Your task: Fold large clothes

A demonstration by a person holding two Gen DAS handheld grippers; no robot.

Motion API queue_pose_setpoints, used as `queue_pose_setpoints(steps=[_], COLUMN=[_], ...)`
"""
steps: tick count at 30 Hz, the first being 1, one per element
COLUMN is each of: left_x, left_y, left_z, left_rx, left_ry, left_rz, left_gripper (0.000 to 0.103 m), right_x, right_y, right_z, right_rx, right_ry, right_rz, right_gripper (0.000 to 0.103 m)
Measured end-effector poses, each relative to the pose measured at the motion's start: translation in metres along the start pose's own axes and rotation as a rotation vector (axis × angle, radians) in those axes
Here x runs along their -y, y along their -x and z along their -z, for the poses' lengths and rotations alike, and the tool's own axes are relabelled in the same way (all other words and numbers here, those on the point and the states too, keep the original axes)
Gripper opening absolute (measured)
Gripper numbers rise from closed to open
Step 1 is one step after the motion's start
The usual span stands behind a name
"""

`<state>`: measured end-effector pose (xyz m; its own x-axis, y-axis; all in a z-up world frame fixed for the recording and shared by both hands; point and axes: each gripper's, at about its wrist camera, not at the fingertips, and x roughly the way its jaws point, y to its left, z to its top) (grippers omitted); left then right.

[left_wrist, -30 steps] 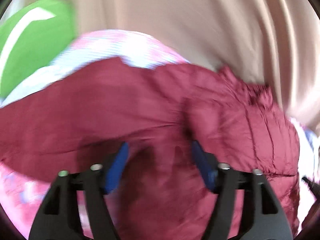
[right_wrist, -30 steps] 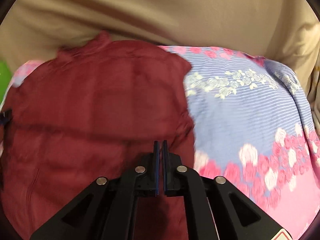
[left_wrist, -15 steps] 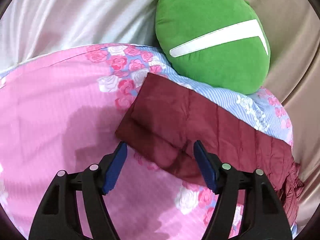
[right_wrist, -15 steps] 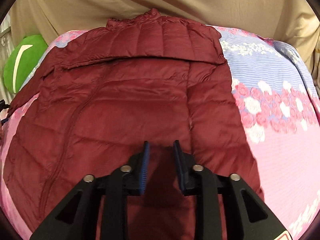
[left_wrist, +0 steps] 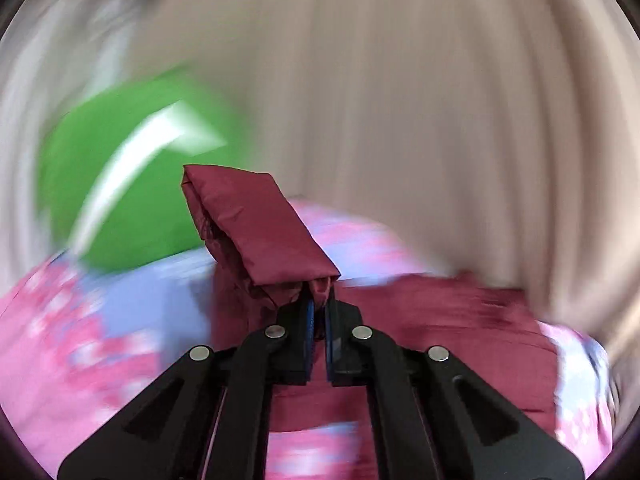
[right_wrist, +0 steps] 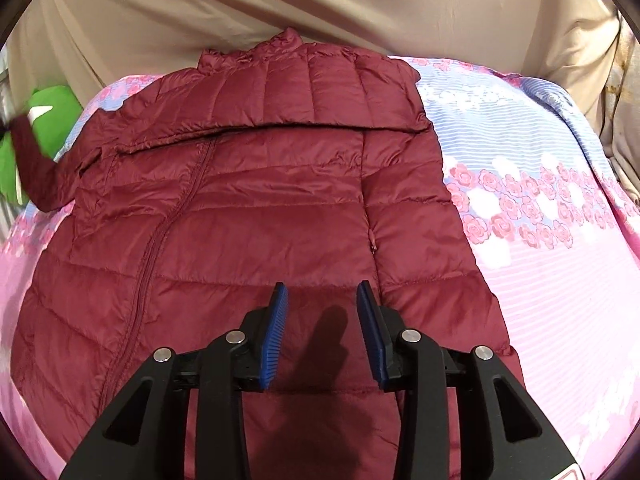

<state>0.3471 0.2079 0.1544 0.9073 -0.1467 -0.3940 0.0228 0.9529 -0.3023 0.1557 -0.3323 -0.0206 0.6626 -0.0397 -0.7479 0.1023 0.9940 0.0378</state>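
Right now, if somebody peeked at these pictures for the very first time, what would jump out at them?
First, the big maroon puffer jacket, spread flat over the flowery pink and blue bedsheet, zipper side up. Next, the left gripper, shut on the jacket's sleeve cuff and holding it up in the air. Behind the cuff sits a bright green cushion, while the right gripper hovers open over the jacket's lower part, holding nothing.

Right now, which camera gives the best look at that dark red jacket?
The right wrist view: the jacket lies spread over the flowered bedspread, collar to hem, sharp. The left wrist view is blurred and shows only its sleeve end, pinched in the left tongs.
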Motion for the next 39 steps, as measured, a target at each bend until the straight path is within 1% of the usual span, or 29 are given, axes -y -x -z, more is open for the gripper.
queue_pose_setpoints(steps=[1,3,4,6,7,9,10,11,12,13,14,15,18,19,20,21,22,23,25,26,27,30,32,33,35,36,37,38,39], left_x=[0.034,0.113,0.145,0.213,0.246,0.283,0.297,0.307,0.308,0.307,0.303,0.293,0.269,0.259,0.245,0.233,0.218,0.203,0.172,0.147,0.131,0.071,0.045,0.035,0.018,0.014,0.013,0.012,0.012], left_y=[-0.001,-0.008,-0.015,-0.037,-0.053,-0.085,-0.100,-0.117,-0.128,-0.137,-0.142,-0.140,-0.118,-0.107,-0.093,-0.083,-0.074,-0.071,-0.071,-0.076,-0.079,-0.091,-0.096,-0.100,-0.103,-0.105,-0.109,-0.110,-0.116], left_z=[-0.001,0.009,0.018,0.050,0.074,0.115,0.135,0.164,0.181,0.196,0.205,0.210,0.195,0.186,0.174,0.165,0.155,0.148,0.139,0.133,0.133,0.135,0.139,0.140,0.145,0.145,0.144,0.144,0.142], left_rx=[-0.004,-0.032,-0.053,-0.128,-0.181,-0.261,-0.300,-0.353,-0.388,-0.422,-0.435,-0.429,-0.403,-0.382,-0.344,-0.310,-0.286,-0.282,-0.290,-0.306,-0.316,-0.361,-0.386,-0.395,-0.399,-0.397,-0.393,-0.394,-0.400], left_ry=[-0.040,-0.133,-0.172,-0.253,-0.296,-0.348,-0.370,-0.387,-0.388,-0.380,-0.352,-0.326,-0.249,-0.233,-0.213,-0.200,-0.190,-0.175,-0.126,-0.083,-0.057,0.082,0.159,0.191,0.229,0.240,0.248,0.251,0.253], left_rz=[0.066,0.183,0.225,0.283,0.294,0.285,0.281,0.252,0.232,0.217,0.207,0.217,0.289,0.311,0.331,0.329,0.307,0.283,0.234,0.192,0.162,0.087,0.080,0.079,0.099,0.109,0.116,0.114,0.117], left_gripper=[0.002,0.003,0.003,0.004,0.007,0.009,0.018,0.029,0.037,0.049,0.054,0.057,0.077,0.088,0.093,0.094,0.095,0.095,0.095,0.094,0.094,0.094,0.093,0.092,0.091,0.091,0.085,0.072,0.061], right_x=[0.000,0.001,0.002,0.003,0.005,0.015,0.020,0.025,0.030,0.035,0.042,0.045,0.055,0.055,0.055,0.052,0.049,0.041,0.024,0.015,0.006,0.001,0.000,-0.001,-0.005,-0.009,-0.013,-0.019,-0.025], right_y=[0.000,-0.002,-0.002,-0.004,-0.005,-0.007,-0.008,-0.009,-0.009,-0.010,-0.009,-0.009,-0.008,-0.007,-0.007,-0.008,-0.010,-0.014,-0.022,-0.030,-0.038,-0.066,-0.087,-0.096,-0.107,-0.109,-0.110,-0.109,-0.105], right_z=[-0.001,-0.003,-0.003,-0.004,-0.004,-0.003,-0.003,-0.002,-0.002,-0.001,-0.002,-0.003,-0.013,-0.018,-0.028,-0.034,-0.042,-0.054,-0.069,-0.078,-0.087,-0.105,-0.112,-0.114,-0.118,-0.119,-0.121,-0.125,-0.130], right_rx=[0.002,0.003,0.002,0.000,-0.002,-0.012,-0.019,-0.027,-0.030,-0.034,-0.038,-0.038,-0.030,-0.025,-0.017,-0.012,-0.008,-0.001,-0.002,-0.005,-0.009,-0.055,-0.100,-0.115,-0.129,-0.129,-0.125,-0.119,-0.110], right_ry=[-0.004,-0.014,-0.015,-0.011,-0.008,-0.011,-0.019,-0.029,-0.037,-0.046,-0.054,-0.055,-0.049,-0.049,-0.056,-0.058,-0.059,-0.057,-0.043,-0.039,-0.047,-0.102,-0.154,-0.176,-0.205,-0.207,-0.200,-0.183,-0.157], right_rz=[-0.003,-0.017,-0.021,-0.018,-0.012,-0.002,-0.008,-0.016,-0.020,-0.025,-0.026,-0.026,-0.010,-0.013,-0.034,-0.050,-0.071,-0.096,-0.127,-0.142,-0.148,-0.196,-0.236,-0.240,-0.252,-0.251,-0.248,-0.255,-0.248], right_gripper=[0.036,0.036,0.036,0.037,0.037,0.038,0.039,0.040,0.041,0.043,0.044,0.044,0.046,0.048,0.052,0.055,0.058,0.060,0.062,0.062,0.062,0.062,0.062,0.062,0.061,0.057,0.035,0.020,0.004])
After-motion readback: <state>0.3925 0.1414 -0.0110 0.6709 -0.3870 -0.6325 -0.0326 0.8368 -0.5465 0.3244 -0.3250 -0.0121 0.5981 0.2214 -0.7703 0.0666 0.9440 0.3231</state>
